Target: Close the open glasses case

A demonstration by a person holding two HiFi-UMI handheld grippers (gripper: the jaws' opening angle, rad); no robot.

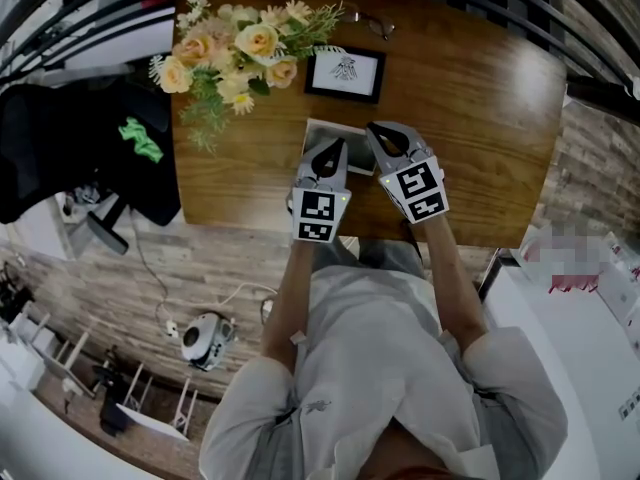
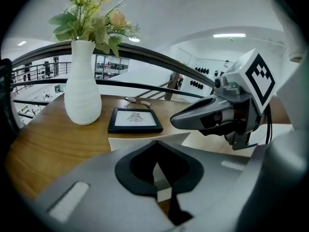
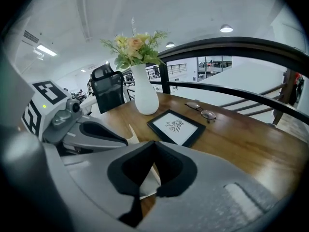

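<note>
Brown wood fills the head view: the table (image 1: pixel 480 118) carries a bunch of pale flowers (image 1: pixel 240 53) at the far left, a black picture frame (image 1: pixel 345 73) beside it and a pair of glasses (image 1: pixel 370 20) at the far edge. The pale glasses case (image 1: pixel 322 130) lies just on your side of the frame. Your left gripper (image 1: pixel 335 146) points over the case and your right gripper (image 1: pixel 372 128) reaches its right edge. The two grippers are side by side and close together. In the left gripper view your left gripper (image 2: pixel 154 143) has its jaws clenched, tips meeting with nothing pinched between them. The case (image 2: pixel 140 140) shows as a pale panel right behind the tips, and whether they touch it you cannot tell. Your right gripper (image 2: pixel 178 120) comes in from the right above the case, with the frame (image 2: pixel 135 120), a white vase (image 2: pixel 83 81) and the glasses (image 2: pixel 137 100) beyond on the table (image 2: pixel 43 144). In the right gripper view your right gripper (image 3: pixel 153 143) is also clenched tip to tip on nothing. A pale flap of the case (image 3: pixel 131 133) stands up just left of its tips. Your left gripper (image 3: pixel 123 140) sits beside that flap, and the frame (image 3: pixel 176 127), vase (image 3: pixel 146 95) and glasses (image 3: pixel 203 111) rest farther back on the table (image 3: pixel 251 139).
</note>
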